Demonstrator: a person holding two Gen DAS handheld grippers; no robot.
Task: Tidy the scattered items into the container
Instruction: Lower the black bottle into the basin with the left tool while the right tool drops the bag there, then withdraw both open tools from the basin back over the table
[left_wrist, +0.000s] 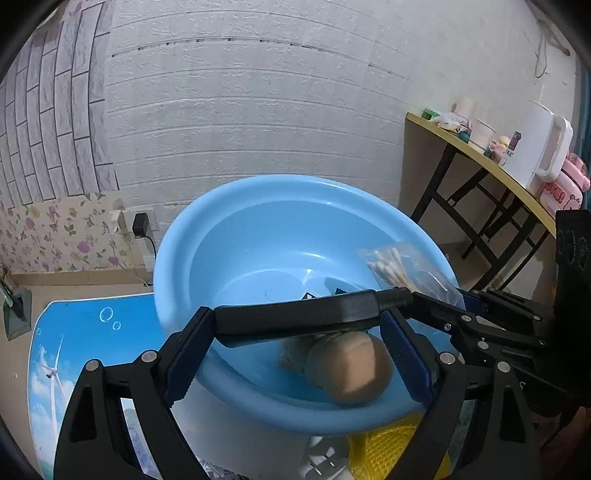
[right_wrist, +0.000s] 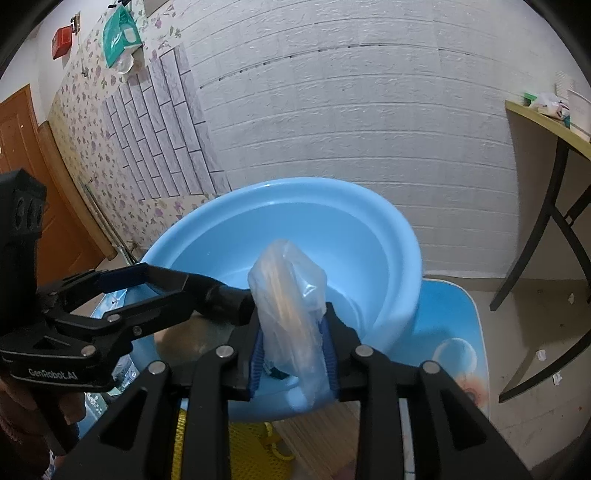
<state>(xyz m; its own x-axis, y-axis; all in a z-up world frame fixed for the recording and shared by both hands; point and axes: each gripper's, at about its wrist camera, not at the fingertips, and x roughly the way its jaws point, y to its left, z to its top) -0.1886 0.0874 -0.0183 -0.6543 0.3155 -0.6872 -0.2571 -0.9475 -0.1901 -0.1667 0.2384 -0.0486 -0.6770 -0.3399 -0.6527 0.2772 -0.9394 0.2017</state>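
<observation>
A light blue basin (left_wrist: 173, 258) stands on a blue printed mat (left_wrist: 92, 332). In it lie a tan rolled cloth item (left_wrist: 347, 369) and a small dark packet (left_wrist: 308, 295). My left gripper (left_wrist: 297, 317) hangs over the basin's near side, jaws wide, shut on a long black bar (left_wrist: 295, 314) that is clamped lengthwise between its fingertips. My right gripper (right_wrist: 293, 325) is shut on a clear bag of cotton swabs (right_wrist: 291, 295), which stands upright above the basin (right_wrist: 369, 229). In the left wrist view, this bag (left_wrist: 395, 264) hangs over the right rim.
A yellow mesh item (left_wrist: 384, 446) and a white metal piece (left_wrist: 325, 461) lie just in front of the basin. A side table (left_wrist: 480, 155) at the right carries cups, a white jug and a pink toy. A charger (left_wrist: 140, 225) is plugged into the wall behind.
</observation>
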